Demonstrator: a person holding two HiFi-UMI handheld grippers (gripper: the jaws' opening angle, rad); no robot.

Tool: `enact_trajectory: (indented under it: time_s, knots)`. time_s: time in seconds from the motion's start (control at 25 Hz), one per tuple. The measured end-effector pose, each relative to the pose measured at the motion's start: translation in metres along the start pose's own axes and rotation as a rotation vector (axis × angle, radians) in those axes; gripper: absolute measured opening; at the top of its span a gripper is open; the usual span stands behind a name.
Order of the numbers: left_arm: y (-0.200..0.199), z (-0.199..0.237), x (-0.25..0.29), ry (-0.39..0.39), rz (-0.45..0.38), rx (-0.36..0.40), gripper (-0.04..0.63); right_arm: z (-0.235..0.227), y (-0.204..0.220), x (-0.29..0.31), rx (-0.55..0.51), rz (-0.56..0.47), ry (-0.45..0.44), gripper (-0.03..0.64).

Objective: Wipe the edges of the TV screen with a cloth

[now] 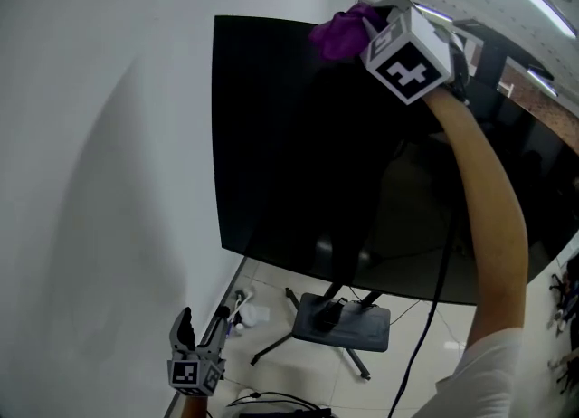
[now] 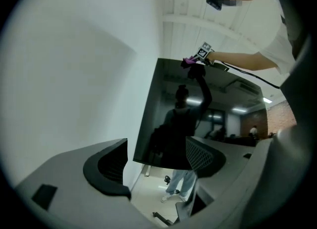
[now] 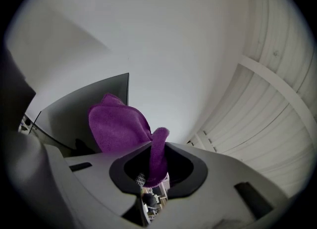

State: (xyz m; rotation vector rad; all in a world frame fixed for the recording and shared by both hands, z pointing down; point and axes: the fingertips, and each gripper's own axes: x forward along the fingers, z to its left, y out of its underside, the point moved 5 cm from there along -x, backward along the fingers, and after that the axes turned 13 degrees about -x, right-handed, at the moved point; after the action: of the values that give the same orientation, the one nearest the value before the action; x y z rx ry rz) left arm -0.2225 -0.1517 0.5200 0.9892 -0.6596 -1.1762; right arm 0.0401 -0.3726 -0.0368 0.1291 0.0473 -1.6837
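White wall (image 1: 109,136) at left; tiled floor (image 1: 271,289) below, bearing a dark stand base (image 1: 344,324) and loose cables (image 1: 271,398); slatted ceiling (image 3: 277,124) above.

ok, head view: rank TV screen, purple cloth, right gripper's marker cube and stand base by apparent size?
1. TV screen, by far.
2. Marker cube and stand base: about alike. The cube is nearer the camera, so I won't rank them.
3. Purple cloth, smallest.

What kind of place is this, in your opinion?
Probably an office or meeting room: a large TV screen on a floor stand beside a plain white wall, and its glass reflects ceiling light panels.
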Motion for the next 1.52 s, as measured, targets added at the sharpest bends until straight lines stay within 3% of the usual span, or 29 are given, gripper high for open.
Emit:
enact_trajectory:
  time_s: [0.24, 0.44, 0.84, 1.04, 1.12, 1.2, 1.32, 1.52]
  knots:
    - [0.031, -0.067, 0.038, 0.167, 0.079, -0.007, 0.362, -0.014, 0.104, -0.053, 0.08, 0.084, 0.031, 0.06]
    - [0.052, -0.114, 0.055, 0.254, 0.115, 0.011, 0.362, -0.026, 0.194, -0.1, 0.148, 0.163, 0.08, 0.06]
    - [0.075, -0.16, 0.073, 0.302, 0.123, 0.061, 0.362, -0.048, 0.345, -0.18, 0.26, 0.338, 0.166, 0.06]
    - [0.071, -0.193, 0.072, 0.323, 0.128, 0.079, 0.362, -0.062, 0.425, -0.225, 0.26, 0.491, 0.199, 0.06]
    - [0.069, -0.197, 0.071, 0.324, 0.127, 0.092, 0.362, -0.061, 0.46, -0.248, 0.313, 0.528, 0.228, 0.06]
    - [0.069, -0.198, 0.073, 0.325, 0.125, 0.115, 0.356, -0.057, 0.48, -0.273, 0.417, 0.484, 0.271, 0.06]
    - [0.078, -0.188, 0.075, 0.325, 0.116, 0.158, 0.354, -0.039, 0.477, -0.31, 0.544, 0.356, 0.341, 0.06]
    - [0.076, -0.212, 0.078, 0.355, 0.153, 0.143, 0.354, 0.033, 0.457, -0.366, 0.516, 0.273, 0.432, 0.057]
